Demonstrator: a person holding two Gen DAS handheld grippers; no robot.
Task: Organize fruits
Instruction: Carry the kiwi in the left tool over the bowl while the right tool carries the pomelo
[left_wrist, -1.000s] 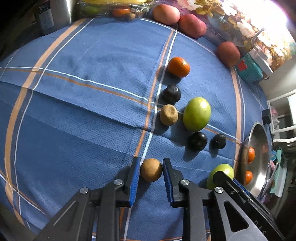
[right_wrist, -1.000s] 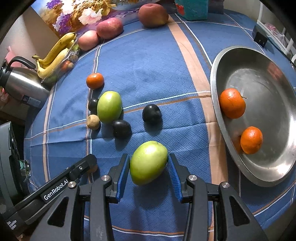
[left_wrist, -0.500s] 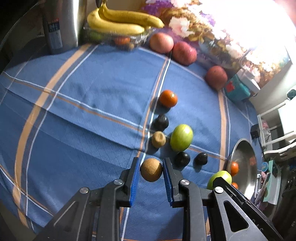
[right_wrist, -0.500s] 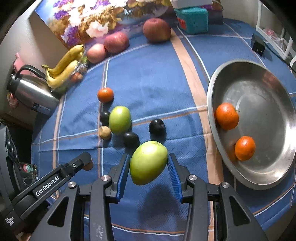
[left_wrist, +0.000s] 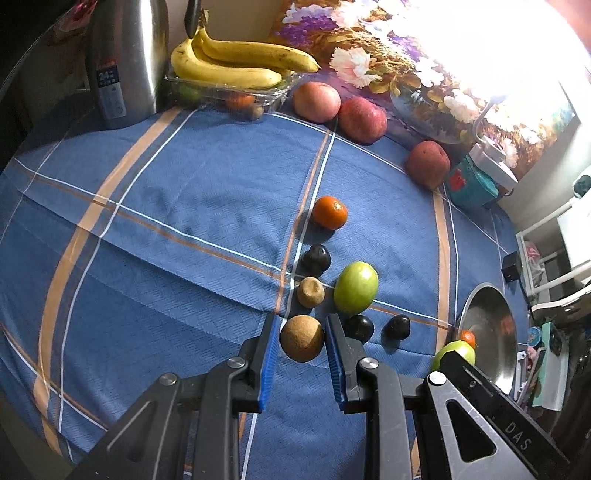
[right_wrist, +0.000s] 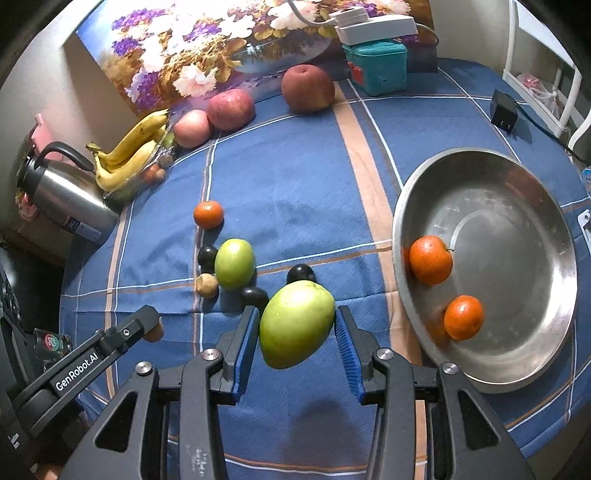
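Two oranges (right_wrist: 430, 260) in pan (right_wrist: 524, 206) — right

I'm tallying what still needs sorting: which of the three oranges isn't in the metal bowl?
The orange alone on the blue cloth, beyond the dark fruits. The other two lie inside the bowl on the right.

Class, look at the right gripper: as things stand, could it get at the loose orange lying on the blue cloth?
Probably not yet. The right gripper is already shut on a green fruit, so its jaws are full. The path to the orange looks clear otherwise, but the fruit must be set down first.
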